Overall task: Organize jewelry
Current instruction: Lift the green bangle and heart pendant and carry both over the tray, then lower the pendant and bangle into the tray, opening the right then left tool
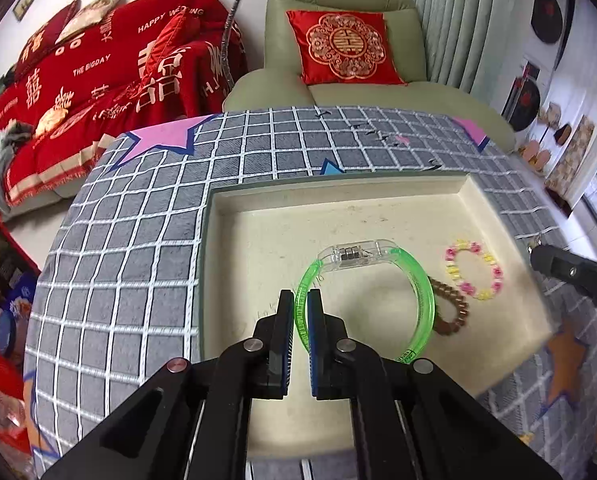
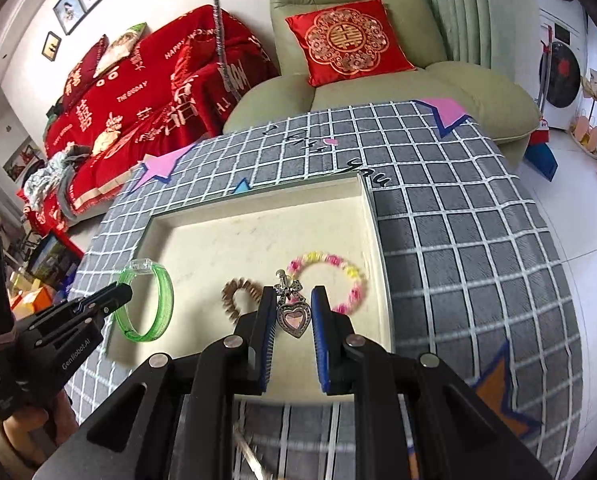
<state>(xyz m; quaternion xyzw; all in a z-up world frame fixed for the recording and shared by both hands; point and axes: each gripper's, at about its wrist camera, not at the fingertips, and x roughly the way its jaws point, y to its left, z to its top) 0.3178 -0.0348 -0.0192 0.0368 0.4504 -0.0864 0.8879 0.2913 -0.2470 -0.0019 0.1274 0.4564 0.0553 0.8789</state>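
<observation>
Left to right across the cream tray [image 1: 234, 240], which sits on a grey checked cloth [image 1: 138, 220].

Left gripper [image 1: 301, 304]: jaws clamped on the band of the green bangle [image 1: 420, 280], close beside its clear clasp block. The bangle stands upright on edge over the left part of the tray; whether its lower rim touches the floor cannot be told. Judged stiff, light, hard plastic, smooth and so apt to slip or swivel in the pads; the thin band is the sensible hold, the bulky clasp is not. The gripper is pitched steeply down; in the right wrist view a person's hand [image 2: 26, 420] shows under its handle.

Middle: brown bead bracelet [image 2: 240, 294] lying flat on the tray floor, partly behind the bangle in the left view. Judged limp, strung; it would sag if lifted at one point.

Right gripper [image 2: 292, 308]: jaws nearly closed on a silver heart pendant [image 2: 294, 318] with a bow [image 2: 288, 290] above it, held over the tray. Small, hard, metallic, probably slippery; a flat pinch across the heart suits it. Also pitched steeply down.

Far right: pink and yellow bead bracelet [image 2: 350, 276], flat on the tray near its right wall, free of both grippers.
</observation>
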